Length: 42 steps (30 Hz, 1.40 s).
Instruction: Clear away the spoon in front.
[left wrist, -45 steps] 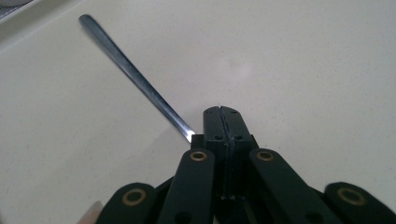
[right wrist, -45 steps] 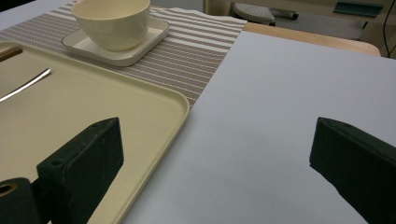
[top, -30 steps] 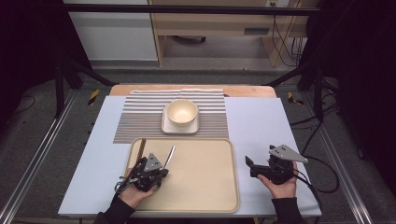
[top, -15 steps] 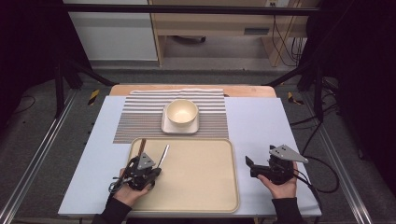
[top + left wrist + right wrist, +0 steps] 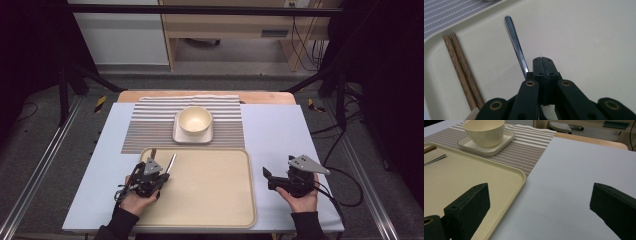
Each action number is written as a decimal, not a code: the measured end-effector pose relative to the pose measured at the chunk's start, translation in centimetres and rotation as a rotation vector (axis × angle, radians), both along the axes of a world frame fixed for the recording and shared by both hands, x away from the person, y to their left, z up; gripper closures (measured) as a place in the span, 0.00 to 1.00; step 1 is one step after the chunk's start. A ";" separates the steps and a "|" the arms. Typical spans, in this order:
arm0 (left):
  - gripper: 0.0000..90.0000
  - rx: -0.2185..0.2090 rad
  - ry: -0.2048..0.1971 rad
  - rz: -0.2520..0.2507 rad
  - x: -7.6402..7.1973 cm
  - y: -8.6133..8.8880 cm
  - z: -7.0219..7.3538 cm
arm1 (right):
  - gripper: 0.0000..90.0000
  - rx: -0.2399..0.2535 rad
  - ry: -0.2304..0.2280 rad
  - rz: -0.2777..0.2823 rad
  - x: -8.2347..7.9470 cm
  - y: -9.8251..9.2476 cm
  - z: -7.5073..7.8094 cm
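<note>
My left gripper [image 5: 160, 175] [image 5: 543, 60] is over the left part of the beige tray [image 5: 215, 200] [image 5: 586, 37], jaws shut. A thin metal utensil [image 5: 171, 162] [image 5: 515, 40] sticks out forward from under the jaws; the grip point is hidden. Two wooden chopsticks [image 5: 461, 67] [image 5: 153, 150] lie on the tray to its left. On the white table surface to the right of the tray rests my right gripper [image 5: 277, 168] [image 5: 541, 195], open wide with nothing between its jaws.
A cream bowl [image 5: 195, 119] [image 5: 485, 131] stands on a square plate [image 5: 180, 136] [image 5: 499, 147] on a striped mat [image 5: 145, 125] [image 5: 529, 150] beyond the tray. The tray's raised rim [image 5: 521, 176] lies just left of my right gripper.
My left gripper has shifted a little to the left over the tray, and the metal utensil has moved with it. The right gripper has stayed where it was.
</note>
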State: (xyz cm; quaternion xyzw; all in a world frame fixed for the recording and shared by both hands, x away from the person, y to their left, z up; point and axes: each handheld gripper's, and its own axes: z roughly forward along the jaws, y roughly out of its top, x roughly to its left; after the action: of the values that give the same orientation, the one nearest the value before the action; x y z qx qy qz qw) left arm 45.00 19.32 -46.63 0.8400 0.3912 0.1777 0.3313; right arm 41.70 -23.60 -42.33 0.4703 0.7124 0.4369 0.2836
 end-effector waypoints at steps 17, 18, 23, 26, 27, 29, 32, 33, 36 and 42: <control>1.00 0.014 -0.002 0.053 0.5 1.2 -0.3 | 0.03 -0.005 -0.001 0.001 0.1 0.0 -0.1; 1.00 0.017 0.002 0.050 0.5 1.3 -0.3 | 0.03 -0.004 -0.002 0.000 0.0 0.0 -0.1; 1.00 0.014 0.000 0.062 0.4 1.6 -0.3 | 0.03 -0.005 -0.004 0.001 0.1 0.0 -0.1; 1.00 0.005 -0.004 0.054 0.4 1.6 -0.2 | 0.03 -0.002 -0.002 0.001 0.1 0.1 -0.1; 1.00 -0.001 -0.012 0.050 0.3 1.6 0.0 | 0.03 -0.004 -0.004 0.002 0.1 0.0 -0.1; 1.00 -0.019 -0.029 0.050 0.2 1.5 0.3 | 0.03 0.002 0.001 0.001 0.0 0.0 0.0; 0.97 -0.043 -0.051 0.050 0.1 1.6 0.8 | 0.03 0.001 0.001 0.001 0.0 0.0 0.0; 0.95 -0.048 -0.057 0.049 0.0 1.7 1.1 | 0.03 -0.001 -0.001 0.000 0.0 0.0 0.0; 0.91 -0.084 -0.078 0.052 -0.1 1.9 1.7 | 0.03 -0.004 -0.003 -0.002 0.1 -0.1 0.0; 0.76 -0.126 -0.118 0.061 -0.1 2.1 3.0 | 0.03 0.003 -0.001 -0.003 0.1 -0.1 0.0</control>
State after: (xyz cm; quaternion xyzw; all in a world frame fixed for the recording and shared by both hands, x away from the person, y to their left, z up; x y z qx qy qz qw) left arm 44.88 21.38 -43.63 0.7932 0.4069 0.2121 0.4003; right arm 41.80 -23.69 -42.31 0.4717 0.7108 0.4377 0.2840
